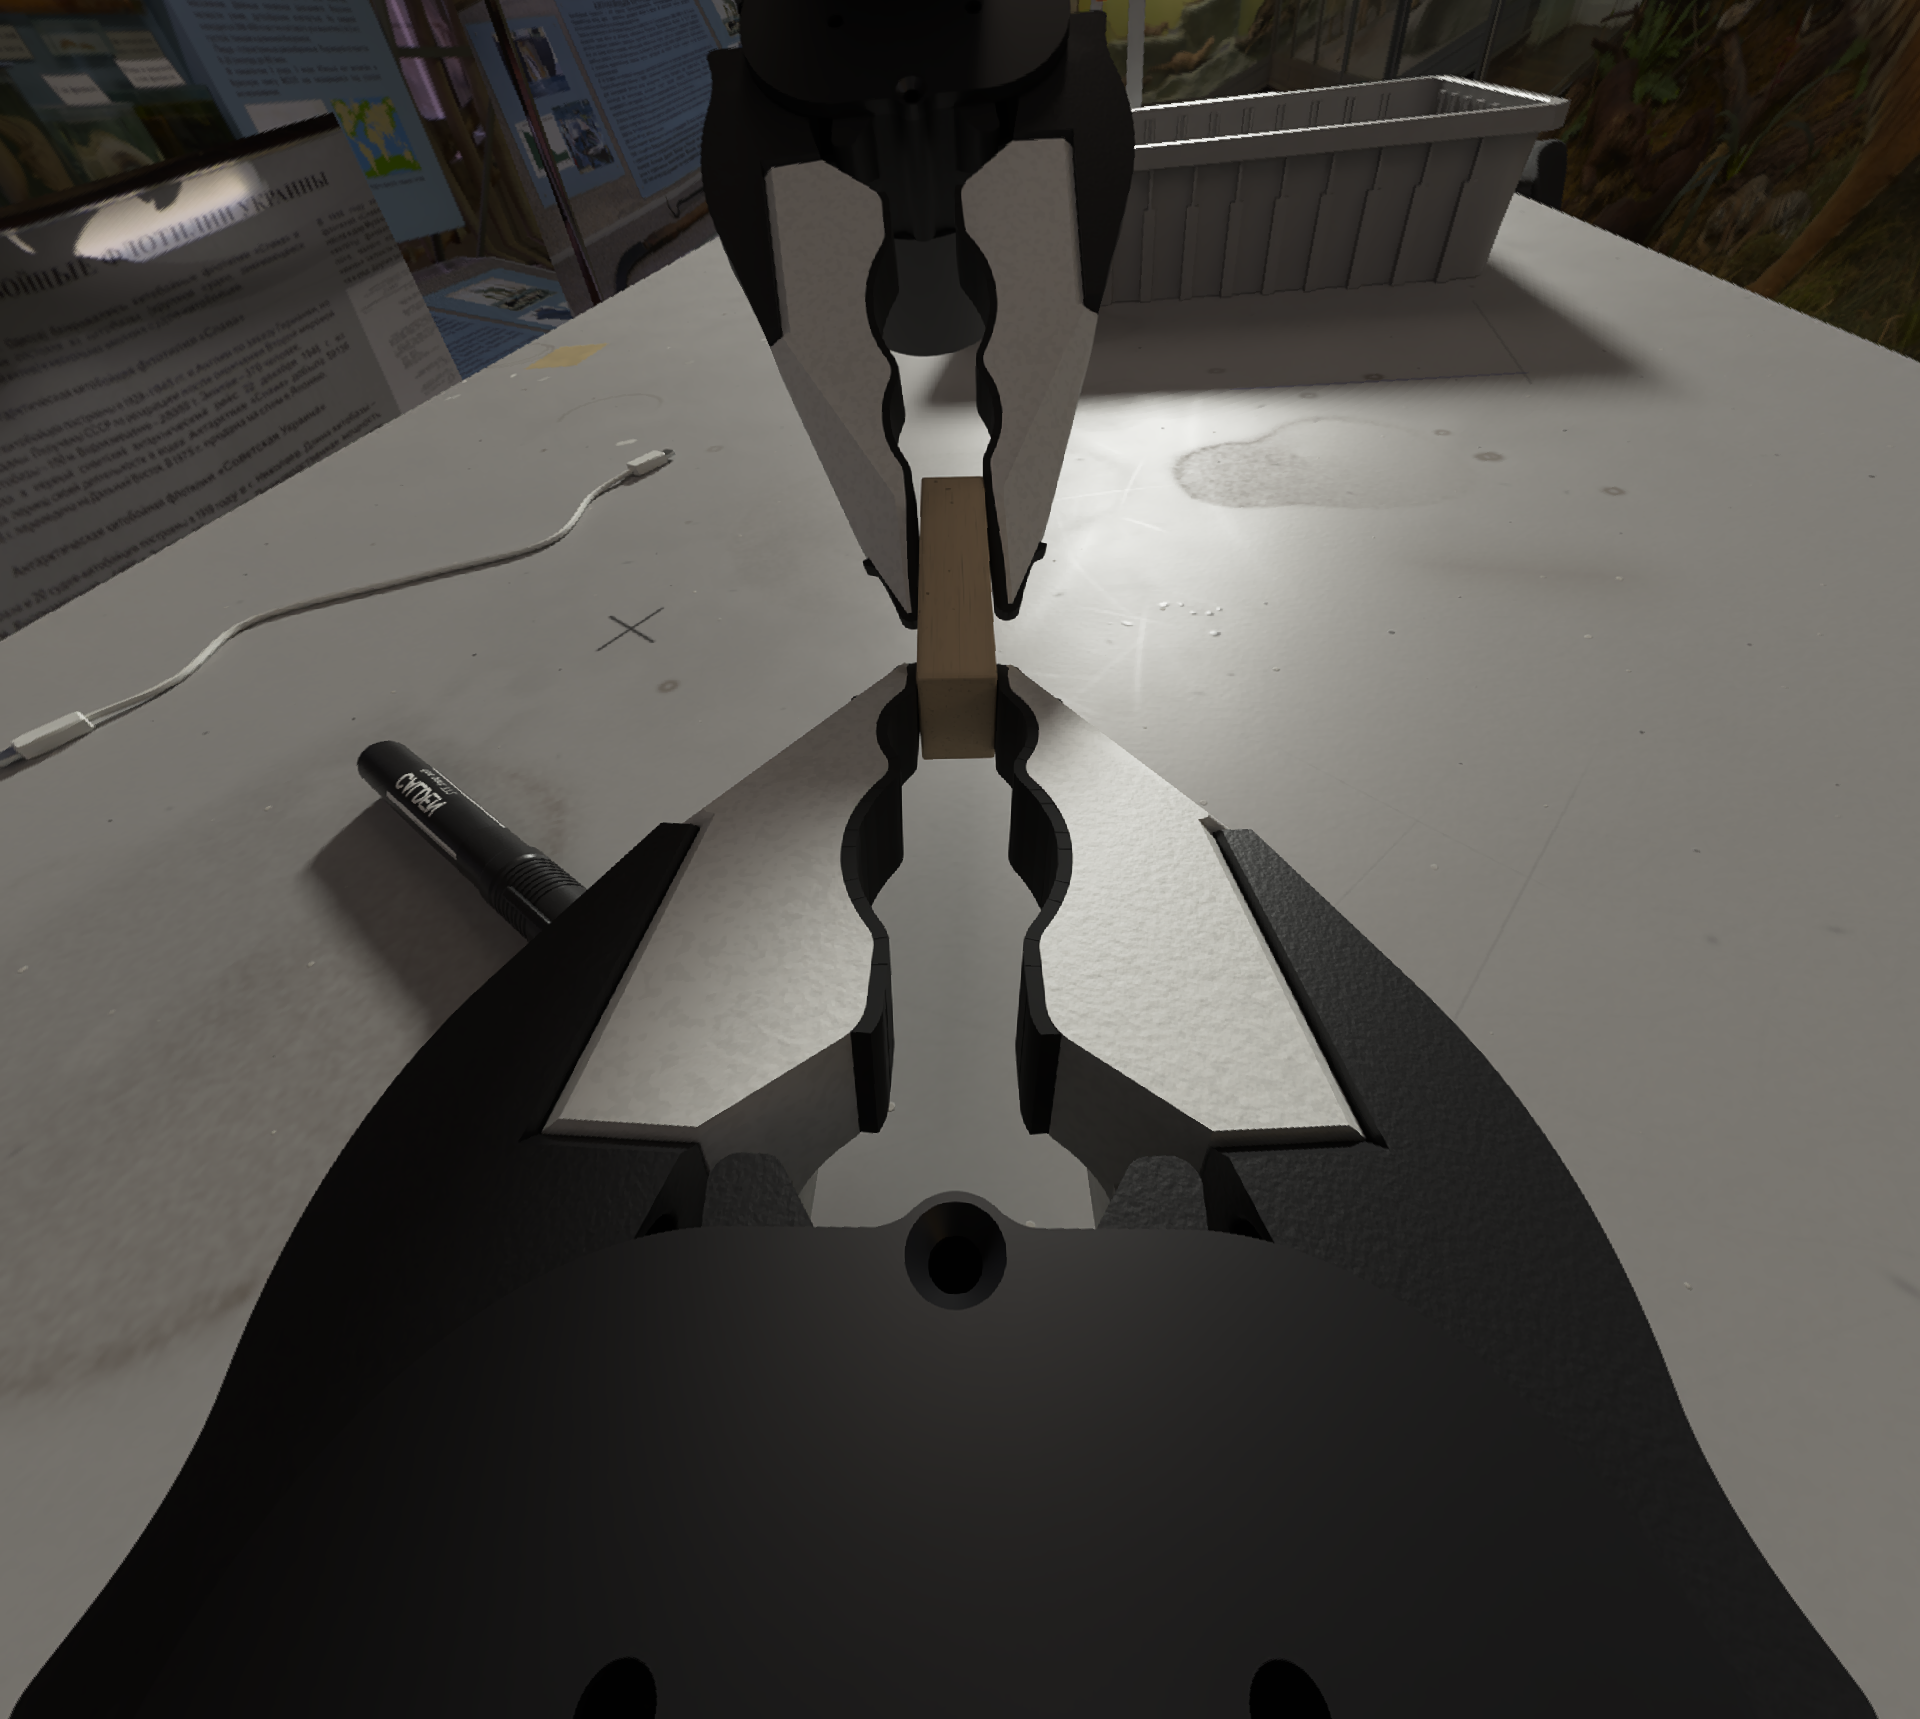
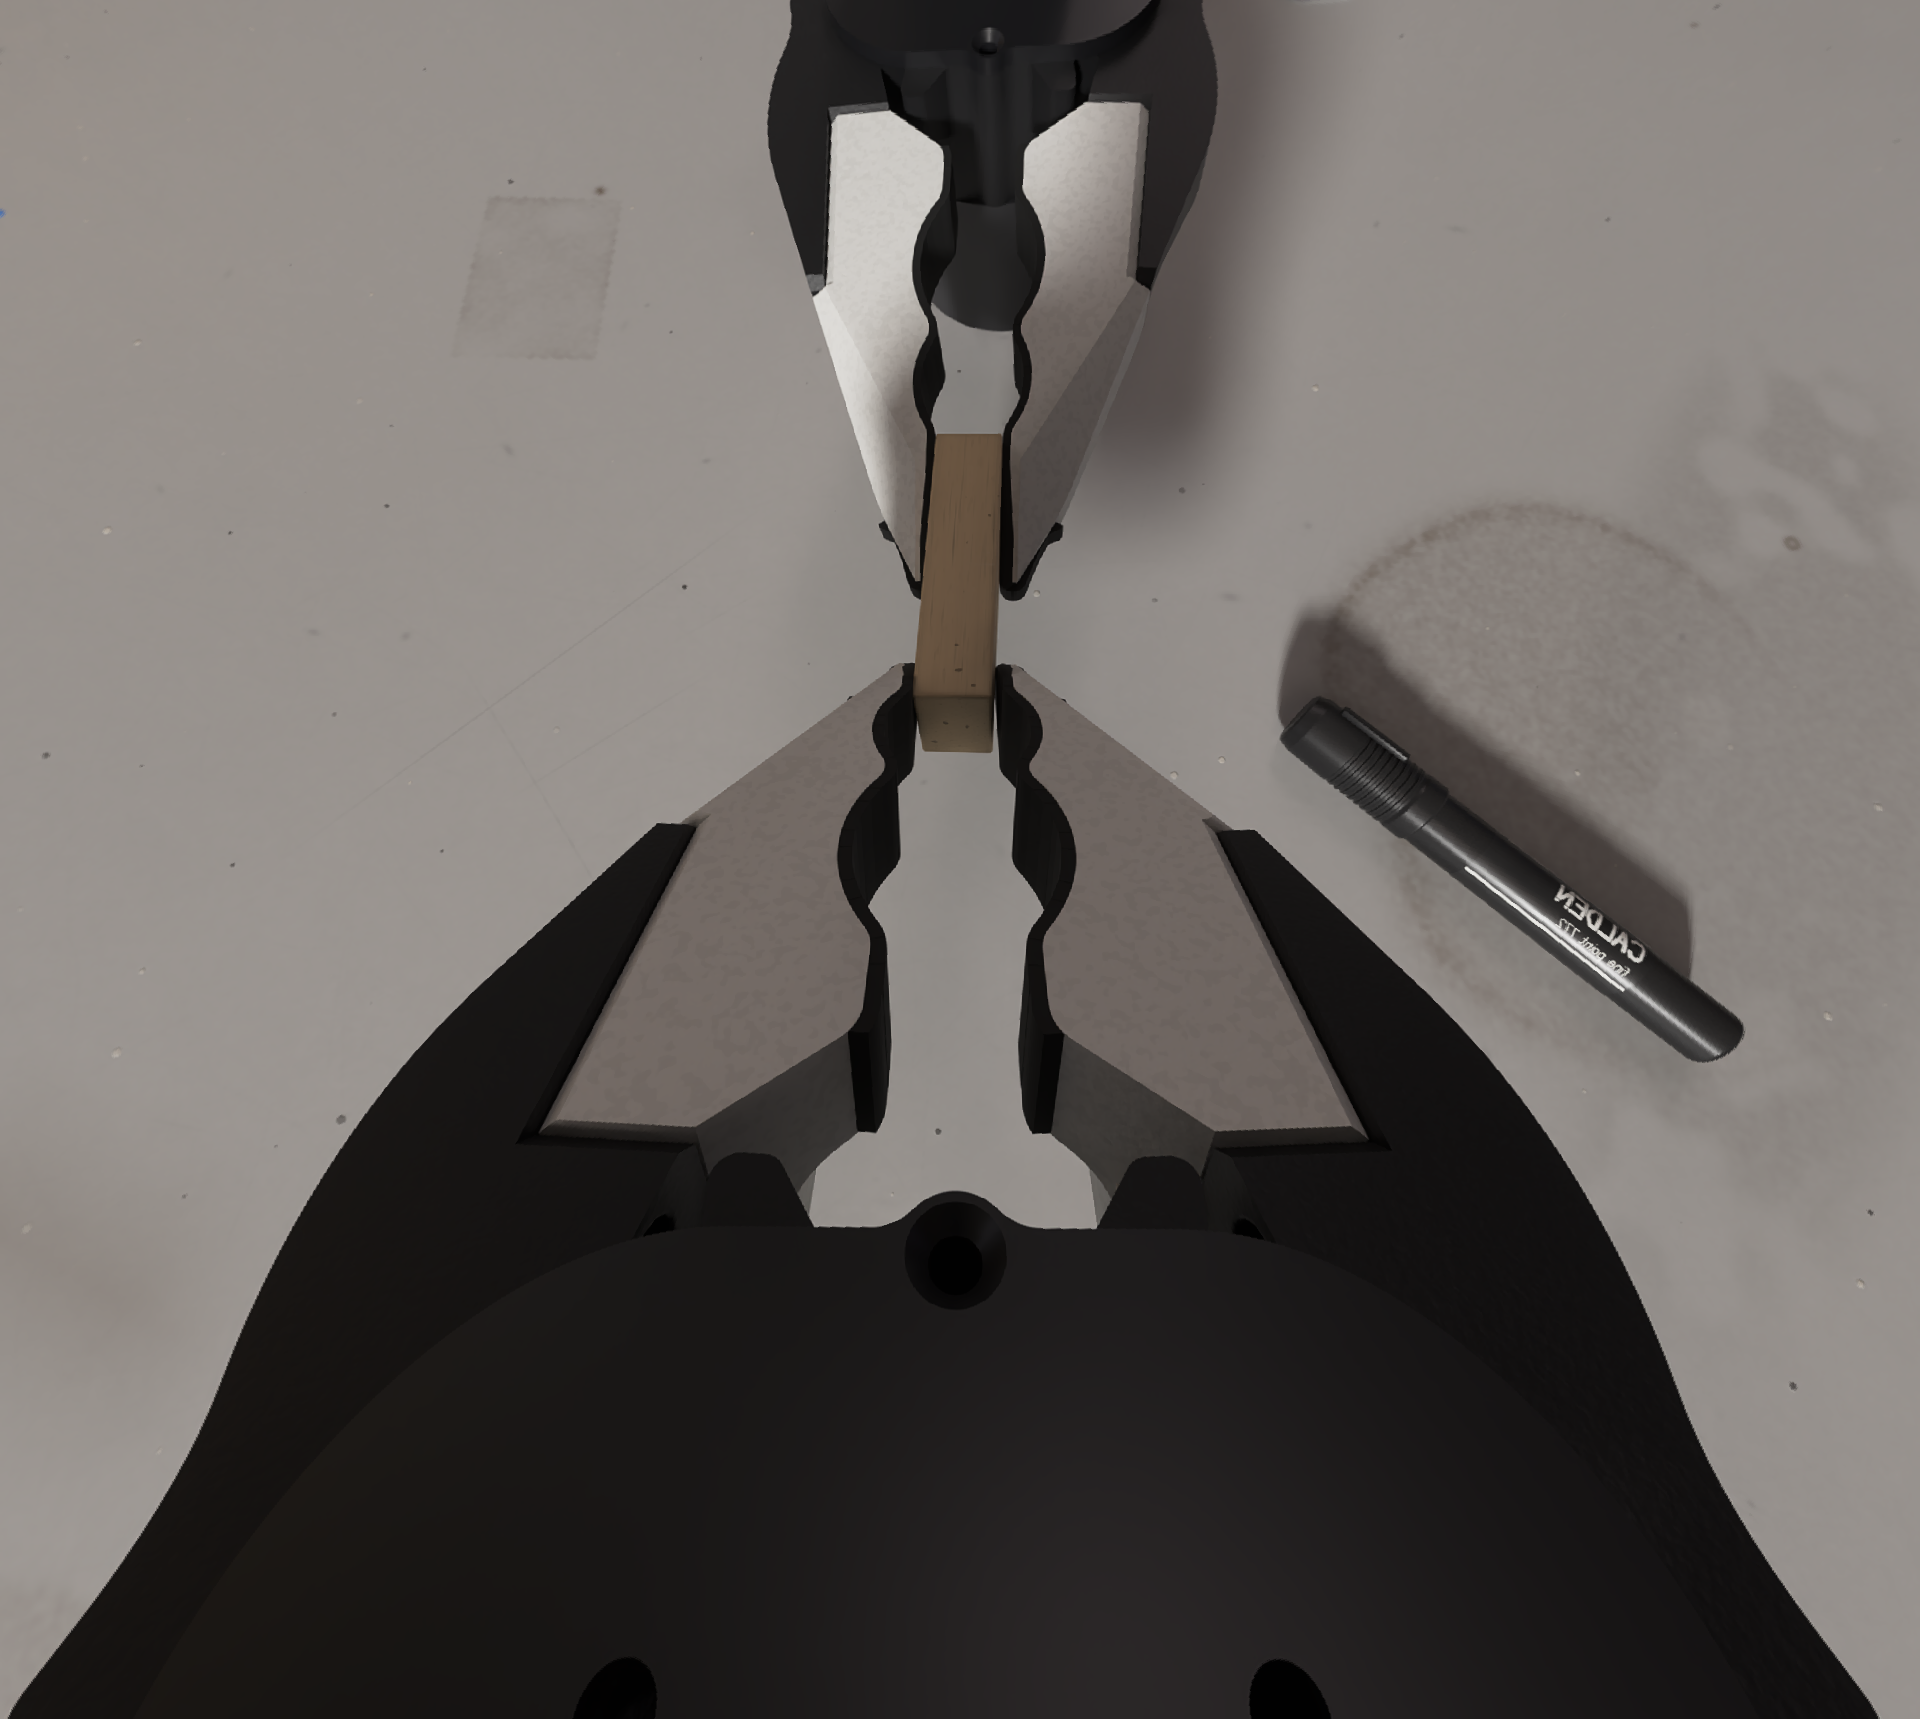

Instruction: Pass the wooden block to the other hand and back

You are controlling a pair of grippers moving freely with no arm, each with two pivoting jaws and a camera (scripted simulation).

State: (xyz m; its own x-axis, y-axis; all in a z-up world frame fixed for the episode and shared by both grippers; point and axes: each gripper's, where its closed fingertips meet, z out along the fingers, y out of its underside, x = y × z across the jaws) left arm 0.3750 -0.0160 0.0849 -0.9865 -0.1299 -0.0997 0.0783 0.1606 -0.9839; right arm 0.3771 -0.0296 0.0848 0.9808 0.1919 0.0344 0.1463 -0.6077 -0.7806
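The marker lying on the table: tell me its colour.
Black, with pale print along the barrel. The marker shows best in the right wrist view.

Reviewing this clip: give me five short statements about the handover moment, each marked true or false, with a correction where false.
1. The wooden block sits between the fingertips of both the left gripper and the right gripper. True.
2. The block lies flat on the table. False: it is held above it.
3. A black marker lies on the table. True.
4. The grey bin holds the marker. False: the marker lies on the open tabletop.
5. A white cable lies on the table. True.
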